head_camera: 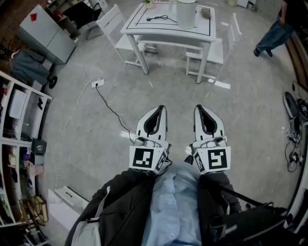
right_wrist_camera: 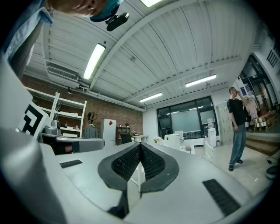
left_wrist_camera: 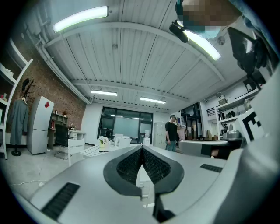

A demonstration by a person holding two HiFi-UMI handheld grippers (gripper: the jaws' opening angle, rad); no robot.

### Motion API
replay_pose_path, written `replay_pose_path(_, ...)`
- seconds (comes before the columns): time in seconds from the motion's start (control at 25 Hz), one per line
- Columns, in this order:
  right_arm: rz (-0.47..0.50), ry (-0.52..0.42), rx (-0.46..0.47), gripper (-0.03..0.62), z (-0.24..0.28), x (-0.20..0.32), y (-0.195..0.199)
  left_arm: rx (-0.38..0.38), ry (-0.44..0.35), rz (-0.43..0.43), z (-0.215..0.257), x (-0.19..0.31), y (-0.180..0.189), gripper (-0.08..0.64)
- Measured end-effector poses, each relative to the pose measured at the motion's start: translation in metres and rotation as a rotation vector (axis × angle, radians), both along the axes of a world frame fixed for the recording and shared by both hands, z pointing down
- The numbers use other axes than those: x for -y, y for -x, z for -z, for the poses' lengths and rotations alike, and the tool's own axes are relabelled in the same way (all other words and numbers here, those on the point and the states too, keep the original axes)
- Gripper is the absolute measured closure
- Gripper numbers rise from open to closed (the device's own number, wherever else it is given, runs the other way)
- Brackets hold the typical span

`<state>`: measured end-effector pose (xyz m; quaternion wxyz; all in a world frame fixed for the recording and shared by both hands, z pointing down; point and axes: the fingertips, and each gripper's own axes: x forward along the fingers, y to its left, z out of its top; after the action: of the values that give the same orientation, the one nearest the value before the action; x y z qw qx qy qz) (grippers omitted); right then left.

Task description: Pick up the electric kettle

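Just past the shirt [head_camera: 174, 202], left gripper [head_camera: 160, 109] and right gripper [head_camera: 199, 108] hung level, jaws shut, empty. Kettle [head_camera: 186, 13] stood well away on the table [head_camera: 163, 30] (best walk up first, then open wide).

The bystander's [head_camera: 270, 37] upper body is cut off by the top edge.

Electric kettle [head_camera: 186, 13] on table [head_camera: 163, 30], cable [head_camera: 161, 18] to its left, chair [head_camera: 112, 22] at table's left end, shelving [head_camera: 19, 144] far left.

White cylindrical electric kettle [head_camera: 186, 13] stands upright on the table [head_camera: 159, 31], right of its middle.
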<state>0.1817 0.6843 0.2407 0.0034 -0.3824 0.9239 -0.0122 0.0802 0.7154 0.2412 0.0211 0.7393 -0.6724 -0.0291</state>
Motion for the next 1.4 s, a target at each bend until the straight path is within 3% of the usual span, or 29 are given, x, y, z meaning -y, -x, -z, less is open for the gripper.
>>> replay_pose_path(0.56, 0.003, 0.014, 0.007, 0.575, -0.007, -0.001, -0.003, 0.001, 0.023, -0.012, -0.009, 0.001, -0.008, 0.555)
replay_pose_path(0.84, 0.028, 0.045, 0.061, 0.574, -0.011, 0.005, -0.023, 0.003, 0.031, -0.015, -0.013, 0.01, -0.03, 0.555)
replay_pose_path(1.4, 0.085, 0.07, 0.023, 0.574, -0.026, 0.015, -0.07, -0.032, 0.059, 0.012, -0.024, 0.019, -0.084, 0.555)
